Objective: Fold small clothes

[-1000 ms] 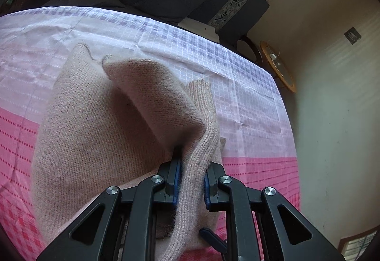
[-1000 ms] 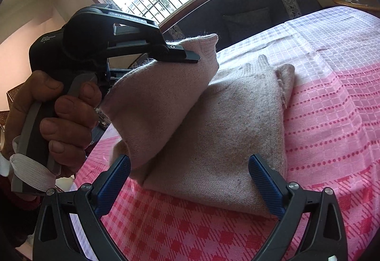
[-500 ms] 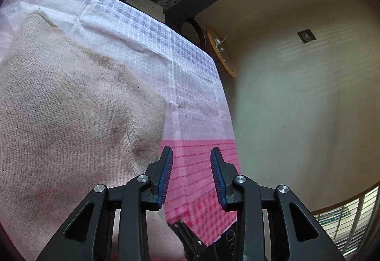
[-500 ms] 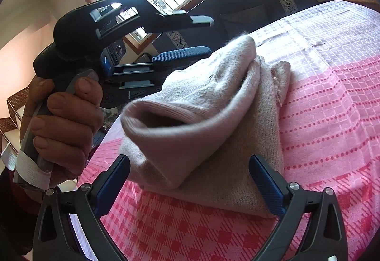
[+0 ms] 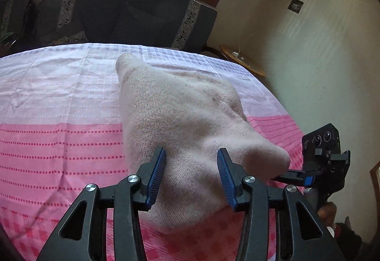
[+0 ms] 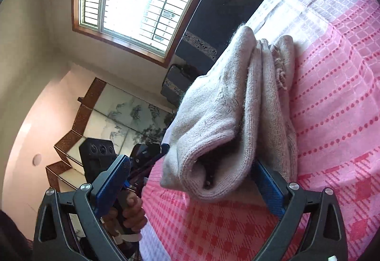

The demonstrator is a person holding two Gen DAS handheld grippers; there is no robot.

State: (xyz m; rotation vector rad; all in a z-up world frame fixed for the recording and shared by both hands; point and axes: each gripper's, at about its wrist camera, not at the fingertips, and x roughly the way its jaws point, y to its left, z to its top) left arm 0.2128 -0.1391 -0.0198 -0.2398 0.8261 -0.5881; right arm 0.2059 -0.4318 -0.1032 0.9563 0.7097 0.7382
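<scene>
Left gripper [image 5: 190, 174]: released, jaws spread over folded beige knit garment [image 5: 190, 118] lying on pink checked tablecloth [image 5: 59, 154]. Right gripper [image 6: 190, 182]: spread too, nothing pinched. Likely fold finishing; next, pressing layers flat.

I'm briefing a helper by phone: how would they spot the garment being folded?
Look on the table under the pink and lilac checked tablecloth. On it lies a bulky beige knitted wool garment, folded into layers. It is the only piece of clothing lying there.
</scene>
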